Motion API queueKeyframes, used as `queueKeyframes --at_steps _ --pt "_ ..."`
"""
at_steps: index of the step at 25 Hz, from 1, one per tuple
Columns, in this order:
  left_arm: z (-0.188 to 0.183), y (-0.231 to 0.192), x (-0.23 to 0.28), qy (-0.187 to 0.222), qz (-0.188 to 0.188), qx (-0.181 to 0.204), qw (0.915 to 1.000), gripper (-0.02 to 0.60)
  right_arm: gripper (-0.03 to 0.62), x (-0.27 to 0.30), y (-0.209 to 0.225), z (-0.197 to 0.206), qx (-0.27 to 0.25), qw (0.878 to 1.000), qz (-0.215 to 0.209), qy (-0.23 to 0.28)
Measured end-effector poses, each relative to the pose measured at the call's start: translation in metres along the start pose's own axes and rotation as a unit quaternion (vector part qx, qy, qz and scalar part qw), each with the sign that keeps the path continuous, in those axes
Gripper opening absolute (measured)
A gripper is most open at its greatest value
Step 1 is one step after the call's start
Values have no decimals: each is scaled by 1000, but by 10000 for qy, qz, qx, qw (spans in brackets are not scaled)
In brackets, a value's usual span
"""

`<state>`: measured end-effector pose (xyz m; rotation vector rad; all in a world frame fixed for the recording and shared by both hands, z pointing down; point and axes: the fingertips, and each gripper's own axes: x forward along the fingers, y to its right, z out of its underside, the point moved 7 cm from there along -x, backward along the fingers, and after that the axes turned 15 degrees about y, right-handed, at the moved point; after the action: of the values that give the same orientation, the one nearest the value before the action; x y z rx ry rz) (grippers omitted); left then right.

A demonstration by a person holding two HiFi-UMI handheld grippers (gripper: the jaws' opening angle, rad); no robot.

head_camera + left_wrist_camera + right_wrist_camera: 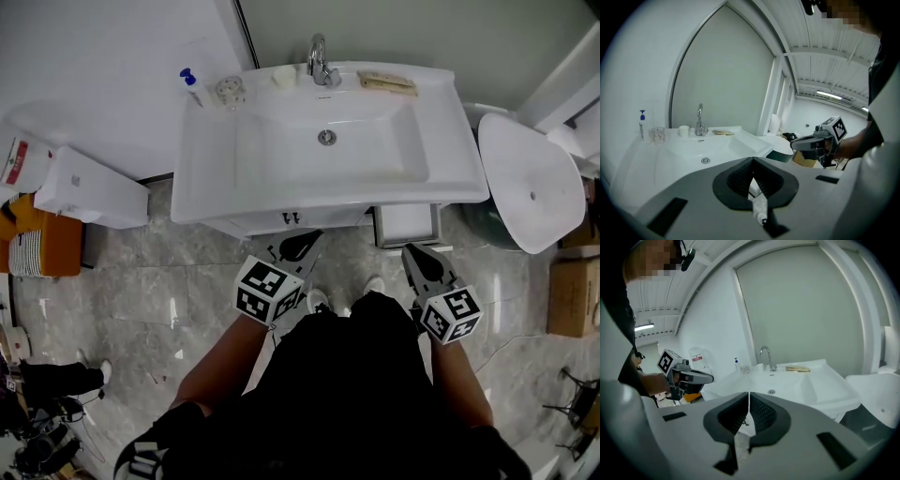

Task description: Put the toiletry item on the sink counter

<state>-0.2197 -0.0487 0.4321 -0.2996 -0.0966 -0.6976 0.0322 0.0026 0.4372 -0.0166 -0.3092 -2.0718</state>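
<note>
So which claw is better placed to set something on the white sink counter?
Left, probably. The left claw is shut on what looks like a small whitish tube; the right claw is shut and empty. Both face the white ceramic sink counter.

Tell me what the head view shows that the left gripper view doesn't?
Only the head view: the person's white shoes and the marker cube on the left hand-held gripper. Only the left gripper view: the ceiling with its strip light. Both: the sink, faucet, pump bottle and right hand-held gripper.
</note>
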Motion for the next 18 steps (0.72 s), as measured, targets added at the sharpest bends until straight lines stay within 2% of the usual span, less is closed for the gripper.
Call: queueKeyframes --at_steps 4,10,14,18 --pt "-3 -8 5 40 37 -6 10000 0 5 8 1 -1 -40 10000 46 3" --pt "-4 -18 10 24 -60 105 9999 0 5 34 14 -7 -381 9993 -53 -39" --pt "-9 -28 16 -3 -138 141 9998 0 5 62 30 -22 -800 9968 -51 -43" --pt "-23 -47 27 155 -317 108 9993 0 5 96 52 -37 -1411 9899 -68 -106"
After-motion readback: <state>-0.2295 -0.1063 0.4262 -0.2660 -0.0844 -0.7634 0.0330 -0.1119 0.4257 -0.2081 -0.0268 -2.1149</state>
